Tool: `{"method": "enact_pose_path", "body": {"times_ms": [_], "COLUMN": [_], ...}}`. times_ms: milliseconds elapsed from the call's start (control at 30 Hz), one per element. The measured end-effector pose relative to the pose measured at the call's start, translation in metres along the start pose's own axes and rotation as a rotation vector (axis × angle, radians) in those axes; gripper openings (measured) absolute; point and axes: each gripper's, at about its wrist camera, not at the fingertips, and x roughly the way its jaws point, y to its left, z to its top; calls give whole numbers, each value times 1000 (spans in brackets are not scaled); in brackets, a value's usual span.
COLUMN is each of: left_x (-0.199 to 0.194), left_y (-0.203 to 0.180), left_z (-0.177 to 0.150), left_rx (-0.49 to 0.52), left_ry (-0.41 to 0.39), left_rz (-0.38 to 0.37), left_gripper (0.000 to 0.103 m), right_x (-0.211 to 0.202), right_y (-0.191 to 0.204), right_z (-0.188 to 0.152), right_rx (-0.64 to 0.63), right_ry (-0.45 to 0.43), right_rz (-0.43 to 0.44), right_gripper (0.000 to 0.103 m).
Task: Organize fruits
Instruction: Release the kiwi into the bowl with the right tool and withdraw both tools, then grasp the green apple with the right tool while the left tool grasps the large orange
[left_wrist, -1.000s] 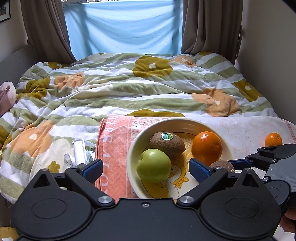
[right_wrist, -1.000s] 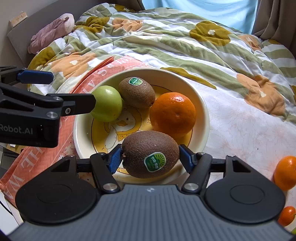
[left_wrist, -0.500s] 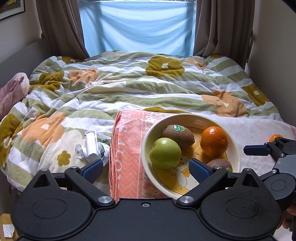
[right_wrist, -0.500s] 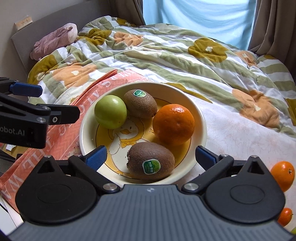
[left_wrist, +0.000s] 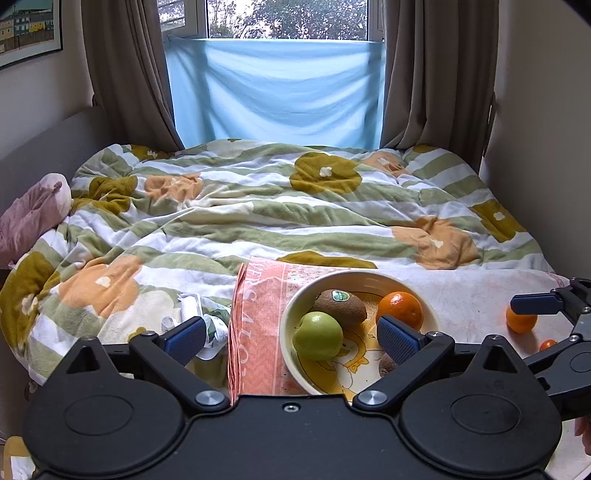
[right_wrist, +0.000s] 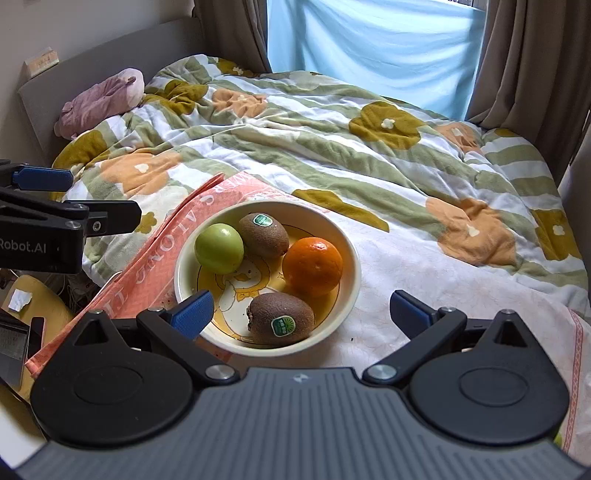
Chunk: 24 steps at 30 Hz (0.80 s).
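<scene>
A cream bowl with a yellow duck print sits on a towel on the bed. It holds a green apple, two kiwis, far and near, and an orange. My right gripper is open and empty, held back above the bowl's near rim. My left gripper is open and empty, left of and behind the bowl. A small orange and a tiny one lie on the towel to the right.
A pink and white towel lies under the bowl on a flowered quilt. A pink plush lies at the headboard. Crumpled white wrapping lies left of the towel. A side table with a phone stands at lower left.
My right gripper opened and left the near kiwi in the bowl, then drew back. Both grippers pulled back and up from the bowl.
</scene>
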Motion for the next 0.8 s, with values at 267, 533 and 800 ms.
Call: {"method": "enact_pose_path", "body": {"times_ms": [267, 533, 800], "left_x": [-22, -30, -10], "left_y": [-20, -73, -144], "left_z": [8, 14, 17], "left_rx": [36, 169, 223], "left_ry": [-61, -117, -67], "left_rz": [-87, -143, -247], "left_gripper": [101, 101, 101], "right_x": [-54, -92, -114], "right_y": [-25, -78, -143], "right_z": [-12, -41, -81], "right_rx": [115, 277, 329], "right_ry": [-43, -44, -29], "right_rz": [-92, -178, -289], "right_gripper": [103, 103, 103]}}
